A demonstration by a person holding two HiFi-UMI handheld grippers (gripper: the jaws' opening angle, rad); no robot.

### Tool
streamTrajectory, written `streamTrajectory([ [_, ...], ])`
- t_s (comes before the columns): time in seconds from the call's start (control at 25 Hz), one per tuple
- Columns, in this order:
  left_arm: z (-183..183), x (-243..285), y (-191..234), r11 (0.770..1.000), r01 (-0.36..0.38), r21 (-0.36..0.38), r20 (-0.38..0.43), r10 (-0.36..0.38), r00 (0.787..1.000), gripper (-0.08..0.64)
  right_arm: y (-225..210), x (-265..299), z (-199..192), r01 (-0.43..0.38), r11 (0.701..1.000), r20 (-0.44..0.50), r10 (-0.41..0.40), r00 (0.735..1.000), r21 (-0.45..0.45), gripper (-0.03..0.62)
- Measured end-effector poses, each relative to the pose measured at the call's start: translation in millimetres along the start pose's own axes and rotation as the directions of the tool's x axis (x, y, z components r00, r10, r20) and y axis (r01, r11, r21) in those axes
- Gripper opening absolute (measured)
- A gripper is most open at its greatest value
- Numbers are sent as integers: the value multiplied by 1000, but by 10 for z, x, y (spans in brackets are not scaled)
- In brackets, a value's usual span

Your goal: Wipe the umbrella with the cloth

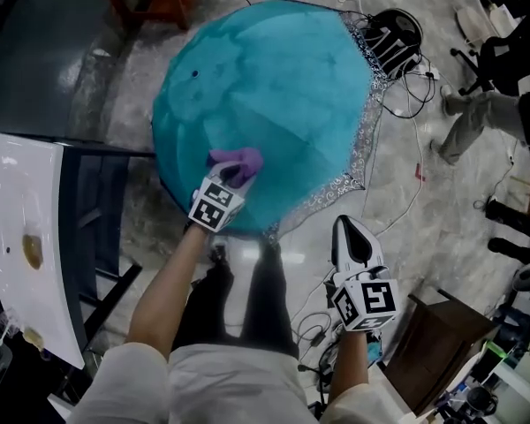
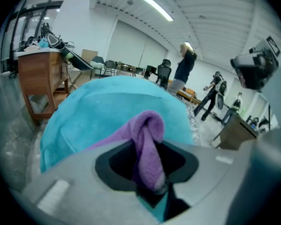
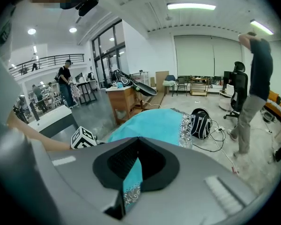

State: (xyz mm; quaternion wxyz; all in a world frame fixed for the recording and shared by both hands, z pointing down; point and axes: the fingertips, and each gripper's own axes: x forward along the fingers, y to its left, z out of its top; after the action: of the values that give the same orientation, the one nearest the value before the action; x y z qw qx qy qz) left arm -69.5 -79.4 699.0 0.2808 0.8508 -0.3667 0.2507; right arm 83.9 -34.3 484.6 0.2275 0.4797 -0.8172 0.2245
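On the floor (image 1: 459,228), head view: the open teal umbrella (image 1: 274,87) is hemmed by a white desk (image 1: 18,228) at left, a backpack (image 1: 393,38) at its far right rim and a wooden cabinet (image 1: 437,329) near right; the left gripper (image 1: 236,175) presses the purple cloth (image 1: 237,160) on it beside its near edge, and the right gripper (image 1: 346,228) hangs just off the lace rim over bare floor. Left gripper view: jaws clenched on the cloth, umbrella directly beyond, a wooden stand (image 2: 40,76) at left. Right gripper view: jaws drawn together, empty, a standing person (image 3: 255,78) and open floor at right.
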Motion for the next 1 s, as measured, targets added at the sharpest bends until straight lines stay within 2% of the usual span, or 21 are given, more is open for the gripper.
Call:
streamTrajectory([
  [0.24,-146,108,-489,996,89,7,-35,-89,995,126,-15,-180,-121,30,999,-1,-30,1000,15,6],
  [0.44,-206,160,-811,989,148,-14,-52,-148,988,126,-67,-291,-185,56,998,3,-56,998,38,6],
  [0.56,-172,173,-994,982,188,-29,-43,-189,981,126,-112,-297,-197,65,996,5,-66,998,58,6],
  [0.68,-38,108,-1117,971,226,-72,2,-227,974,126,-163,-283,-168,73,995,9,-74,997,67,6],
  [0.84,428,-22,-1015,973,203,-107,102,-193,976,126,-331,-239,-24,71,995,20,-73,997,67,6],
  [1.0,1073,-190,-576,987,98,-130,203,-70,977,126,-613,-172,164,67,996,23,-69,997,59,6],
])
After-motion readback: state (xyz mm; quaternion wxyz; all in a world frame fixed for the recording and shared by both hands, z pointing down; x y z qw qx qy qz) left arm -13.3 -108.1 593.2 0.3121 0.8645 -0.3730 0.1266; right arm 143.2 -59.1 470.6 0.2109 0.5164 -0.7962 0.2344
